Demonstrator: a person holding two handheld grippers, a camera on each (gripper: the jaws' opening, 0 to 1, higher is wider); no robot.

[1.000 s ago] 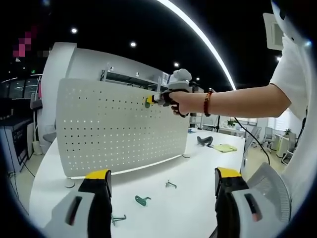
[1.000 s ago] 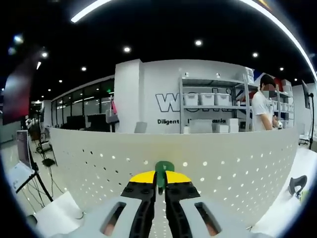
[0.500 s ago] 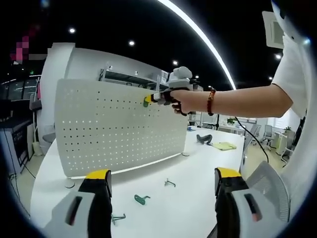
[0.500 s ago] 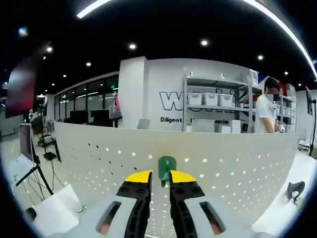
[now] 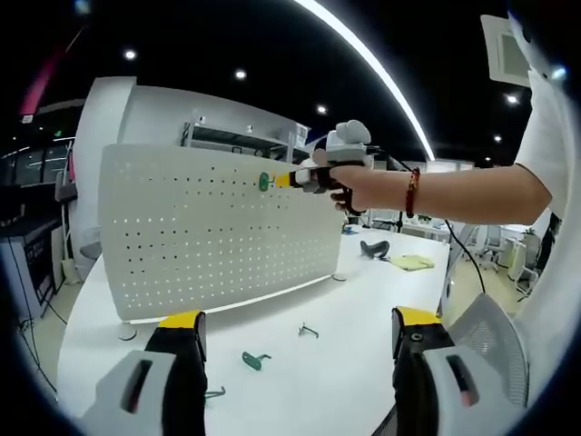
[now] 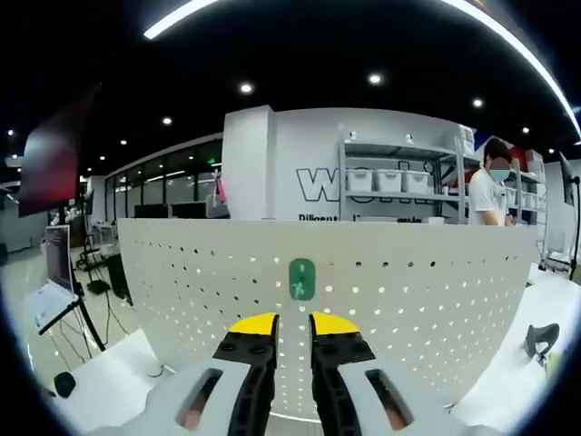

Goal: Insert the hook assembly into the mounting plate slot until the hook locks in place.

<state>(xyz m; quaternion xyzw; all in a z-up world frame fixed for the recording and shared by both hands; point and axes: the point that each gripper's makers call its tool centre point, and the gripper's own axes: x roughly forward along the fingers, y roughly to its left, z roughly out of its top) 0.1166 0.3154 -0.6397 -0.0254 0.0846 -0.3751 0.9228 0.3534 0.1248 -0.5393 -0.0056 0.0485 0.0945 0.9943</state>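
Back wall [image 6: 399, 145] reads "W…", rest hidden. Green hook [image 6: 301, 278] hangs on pegboard [image 6: 427, 291]; right tool [image 6: 292, 329] narrow, empty; left tool [image 5: 295, 331] wide over white desk [image 5: 345, 363].

Both grippers are grey with black jaws tipped yellow: the left gripper [image 5: 295, 331], the right gripper [image 6: 292, 325]. Red slots mark the grey shells. The person wears a white short sleeve [image 5: 556, 136] and a red bead bracelet [image 5: 411, 192].

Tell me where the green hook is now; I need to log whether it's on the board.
In the right gripper view the green hook sits on the white pegboard near its top edge, just above and apart from the right gripper.
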